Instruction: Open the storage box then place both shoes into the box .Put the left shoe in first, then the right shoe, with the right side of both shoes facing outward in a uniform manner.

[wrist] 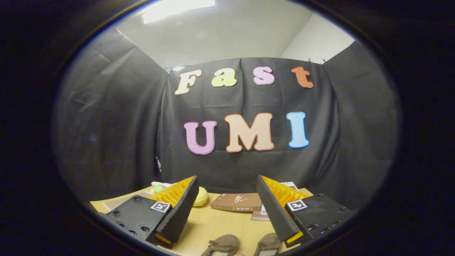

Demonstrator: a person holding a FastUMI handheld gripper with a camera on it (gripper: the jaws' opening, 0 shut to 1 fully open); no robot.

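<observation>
1. Your gripper [227,209] stands wide open with nothing held; its ribbed black pads [183,209] are backed by orange plastic
2. Beyond the left finger lies a soft yellow lump [201,196] on the pale wooden table [209,224]
3. The flat brown cardboard storage box [237,202] lies closed ahead, long axis crosswise
4. Two brown suede-like shoes [222,245] lie side by side between your fingers, toes pointing toward the box

The tongs [227,209] carry two black fingers [179,213] faced with ribbed black pads and backed by orange ribbed plastic. Each finger sits on a black block studded with dark screws and bears a small white square marker printed in black. An orange strip shows at each pad's base.
</observation>
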